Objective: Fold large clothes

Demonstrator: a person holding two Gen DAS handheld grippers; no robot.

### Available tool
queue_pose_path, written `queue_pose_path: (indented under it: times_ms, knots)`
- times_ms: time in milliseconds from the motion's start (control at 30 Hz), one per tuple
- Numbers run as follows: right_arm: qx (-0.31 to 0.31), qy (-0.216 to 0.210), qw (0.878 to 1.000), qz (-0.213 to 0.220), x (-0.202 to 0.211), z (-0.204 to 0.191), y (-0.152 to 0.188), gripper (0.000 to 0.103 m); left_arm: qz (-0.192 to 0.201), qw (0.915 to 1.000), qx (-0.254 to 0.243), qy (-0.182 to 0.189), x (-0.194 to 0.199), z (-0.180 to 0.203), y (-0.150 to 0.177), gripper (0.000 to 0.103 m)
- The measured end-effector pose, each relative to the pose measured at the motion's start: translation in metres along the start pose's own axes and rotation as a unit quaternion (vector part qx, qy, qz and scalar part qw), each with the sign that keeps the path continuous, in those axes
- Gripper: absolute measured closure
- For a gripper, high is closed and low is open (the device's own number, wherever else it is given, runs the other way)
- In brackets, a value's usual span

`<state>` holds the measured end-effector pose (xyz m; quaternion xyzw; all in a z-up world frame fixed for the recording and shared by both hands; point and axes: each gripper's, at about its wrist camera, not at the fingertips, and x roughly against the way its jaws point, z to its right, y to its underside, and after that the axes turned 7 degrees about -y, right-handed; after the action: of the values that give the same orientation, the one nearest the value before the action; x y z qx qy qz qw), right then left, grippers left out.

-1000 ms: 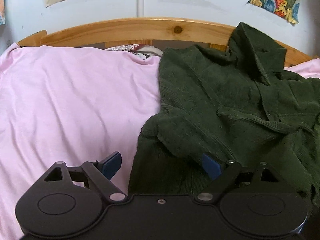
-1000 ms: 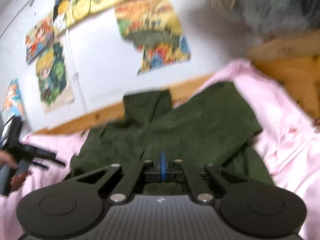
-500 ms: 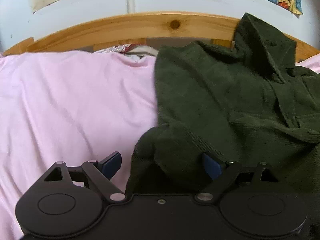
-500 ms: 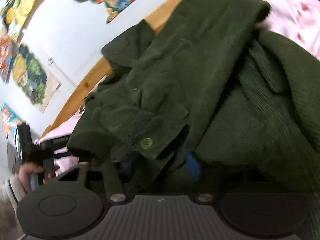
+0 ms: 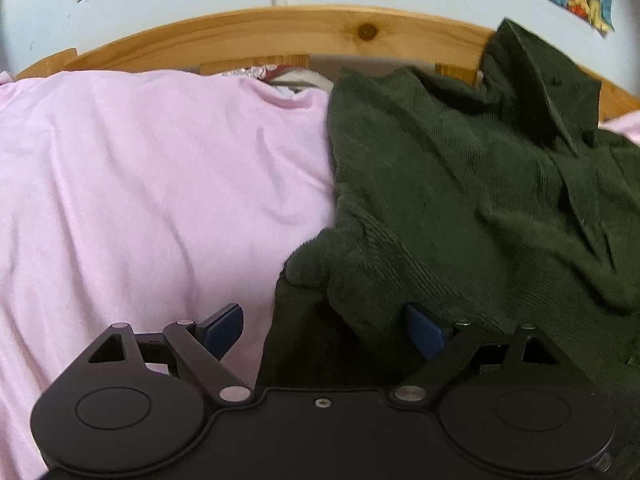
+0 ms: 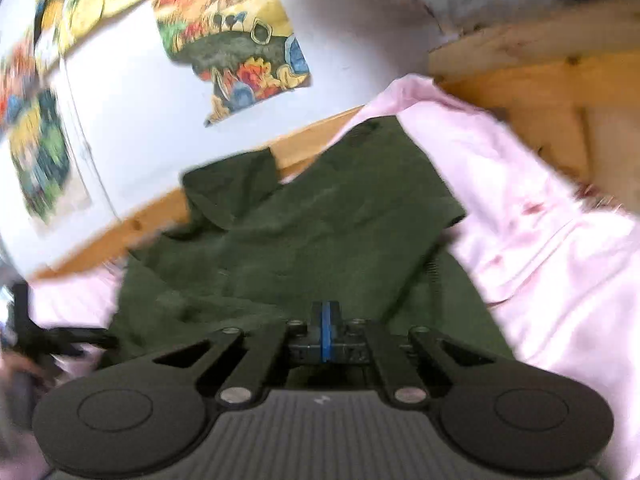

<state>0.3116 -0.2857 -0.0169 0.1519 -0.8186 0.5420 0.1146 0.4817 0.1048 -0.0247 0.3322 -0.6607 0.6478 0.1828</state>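
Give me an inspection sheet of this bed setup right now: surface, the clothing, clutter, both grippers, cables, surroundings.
Surface: pink sheet, wrinkled, covers the bed.
Job's things: green shirt, corduroy, rumpled, lies on the sheet; its collar stands up against the headboard.
Clutter: patterned fabric bunched between sheet and headboard.
Grippers: left gripper open, a fold of the shirt's edge lying between its fingers. Right gripper shut, raised above the shirt; whether it pinches cloth cannot be told.
Cables: nothing seen.
Surroundings: white wall with colourful pictures; wooden bed frame at the right.
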Motion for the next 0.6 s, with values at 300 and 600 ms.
queue_pose_path:
  times_ms: [300, 600]
  knots:
    - [0.034, 0.008, 0.999, -0.024, -0.022, -0.007, 0.015, 0.071, 0.019, 0.999, -0.028, -0.031, 0.001, -0.008, 0.008, 0.021]
    - [0.084, 0.0, 0.996, -0.037, -0.027, -0.021, 0.035, 0.037, 0.099, 0.9946, -0.011, 0.029, 0.022, -0.015, 0.002, 0.023]
